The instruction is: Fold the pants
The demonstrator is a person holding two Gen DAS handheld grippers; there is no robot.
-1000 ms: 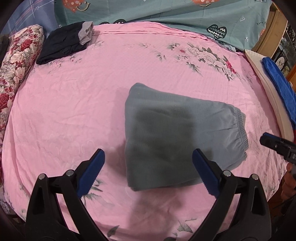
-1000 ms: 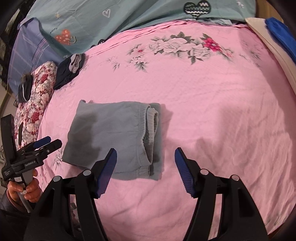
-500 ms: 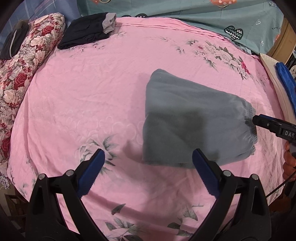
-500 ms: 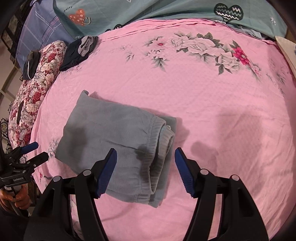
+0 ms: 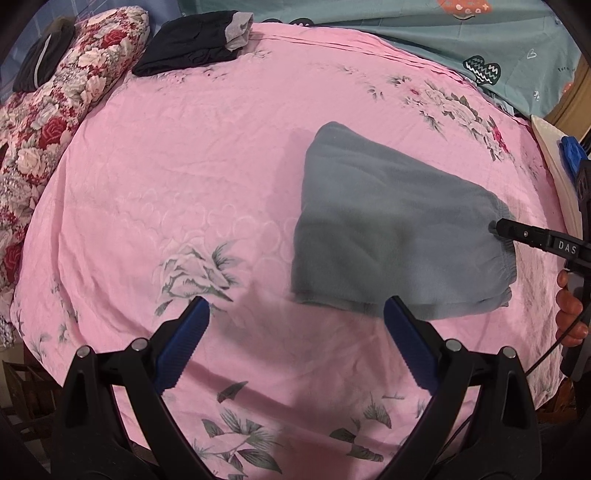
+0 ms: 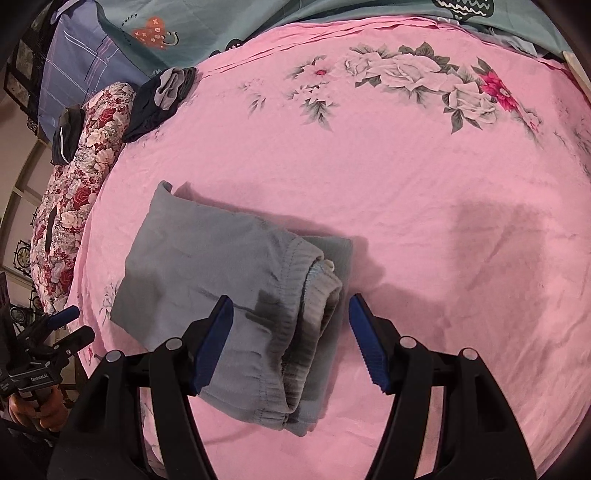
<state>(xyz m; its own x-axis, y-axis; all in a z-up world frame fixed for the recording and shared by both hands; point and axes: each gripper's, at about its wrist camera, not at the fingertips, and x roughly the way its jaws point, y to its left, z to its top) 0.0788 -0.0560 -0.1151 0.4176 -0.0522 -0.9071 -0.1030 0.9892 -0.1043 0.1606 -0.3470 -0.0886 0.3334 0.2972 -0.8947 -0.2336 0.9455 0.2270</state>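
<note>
The grey pants (image 5: 391, 229) lie folded into a compact rectangle on the pink floral bedsheet (image 5: 184, 166). In the right wrist view the pants (image 6: 221, 273) show their elastic waistband end (image 6: 314, 295) toward my right gripper. My left gripper (image 5: 295, 332) is open and empty, above the sheet just left of and short of the pants. My right gripper (image 6: 290, 328) is open and empty, with its jaws straddling the waistband end from above. The right gripper's tip (image 5: 517, 232) shows at the waistband in the left wrist view.
A folded dark garment (image 5: 192, 44) lies at the far left corner of the bed. A red floral pillow (image 5: 44, 122) runs along the left side. A teal blanket (image 5: 443, 33) covers the far edge. A white board with a blue cloth (image 5: 569, 147) stands at the right.
My left gripper has drawn back and to the left, off the pants. My right gripper has moved in over the waistband end. The pants have stayed folded in place.
</note>
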